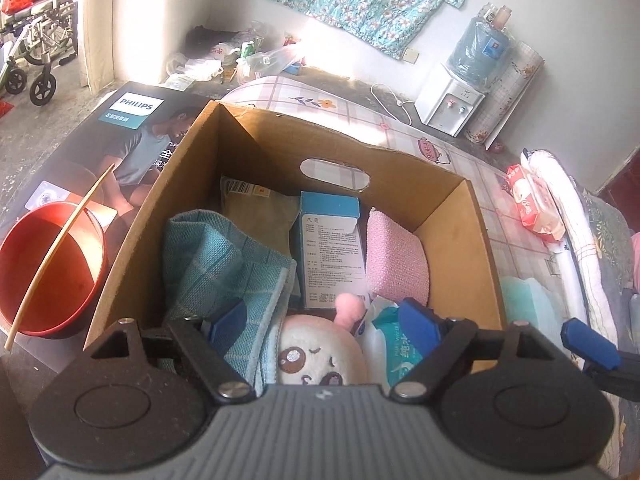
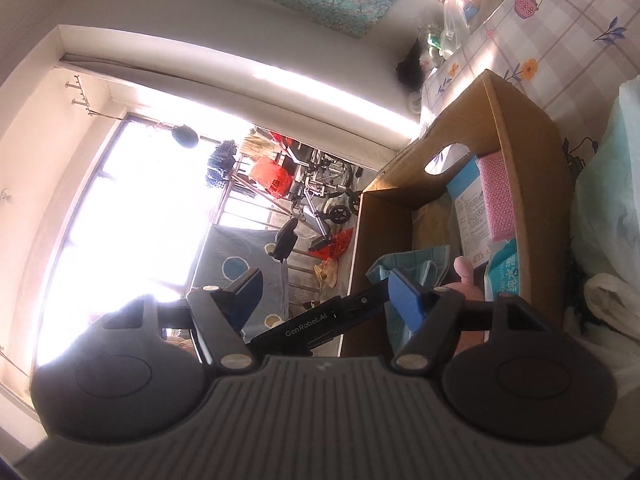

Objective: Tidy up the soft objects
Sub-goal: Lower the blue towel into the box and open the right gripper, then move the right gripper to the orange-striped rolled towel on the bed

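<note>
An open cardboard box (image 1: 452, 232) stands on a checked bed cover. Inside lie a teal towel (image 1: 212, 264), a pink sponge (image 1: 394, 256), a white plush toy (image 1: 320, 354) with a pink ear, a wet-wipes pack (image 1: 400, 352), a blue-white carton (image 1: 332, 248) and a brown packet (image 1: 260, 212). My left gripper (image 1: 325, 320) hangs open over the box's near end, the plush lying below between its blue pads, untouched. My right gripper (image 2: 325, 298) is open and empty beside the box (image 2: 528, 152), pointing across the left gripper's arm (image 2: 320, 320). One of its fingers (image 1: 588, 344) shows right of the box.
A red basin (image 1: 52, 272) with a stick across it sits on a Philips carton (image 1: 132, 128) left of the box. A red wipes pack (image 1: 532, 204) lies on the bed at the right. A water dispenser (image 1: 460, 92) stands by the far wall, a wheelchair (image 1: 32, 52) far left.
</note>
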{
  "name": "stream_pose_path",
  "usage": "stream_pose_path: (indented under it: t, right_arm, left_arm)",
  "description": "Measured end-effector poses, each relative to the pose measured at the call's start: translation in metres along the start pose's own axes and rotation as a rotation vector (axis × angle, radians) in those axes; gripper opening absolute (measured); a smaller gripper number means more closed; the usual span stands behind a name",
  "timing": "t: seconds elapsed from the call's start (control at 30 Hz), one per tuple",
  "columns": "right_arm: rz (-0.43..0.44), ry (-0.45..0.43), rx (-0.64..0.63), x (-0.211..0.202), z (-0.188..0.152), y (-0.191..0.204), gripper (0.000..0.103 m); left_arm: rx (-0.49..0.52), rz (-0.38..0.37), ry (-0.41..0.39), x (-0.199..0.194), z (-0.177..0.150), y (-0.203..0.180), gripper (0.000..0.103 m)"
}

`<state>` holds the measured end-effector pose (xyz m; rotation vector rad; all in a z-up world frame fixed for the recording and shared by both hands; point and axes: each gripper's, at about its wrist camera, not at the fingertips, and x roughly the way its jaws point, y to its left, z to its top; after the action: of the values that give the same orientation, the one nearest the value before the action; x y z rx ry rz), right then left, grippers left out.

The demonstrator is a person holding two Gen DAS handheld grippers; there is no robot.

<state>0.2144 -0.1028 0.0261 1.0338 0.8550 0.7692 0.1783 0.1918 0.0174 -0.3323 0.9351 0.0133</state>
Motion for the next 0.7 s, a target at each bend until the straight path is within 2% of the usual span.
stream_pose_path:
  t: [0.23,0.47,0.6,0.7]
  right_arm:
    - [0.036,-0.076,0.039,-0.054,-0.018,-0.022,0.076]
    - [0.000,-0.176,0.045,-0.128,-0.031,-0.051,0.078]
    - [-0.102,-0.264,0.006,-0.188,-0.040,-0.068,0.078]
    - [-0.233,-0.337,-0.023,-0.231,-0.047,-0.084,0.079]
  left_arm:
    - [0.073,-0.042,-0.066,-0.039,-0.030,-0.048,0.089]
    - [0.179,-0.110,-0.117,-0.064,-0.070,-0.114,0.091]
    - [0.264,-0.142,-0.132,-0.063,-0.099,-0.160,0.092]
    - [0.341,-0.183,-0.119,-0.053,-0.123,-0.197,0.092]
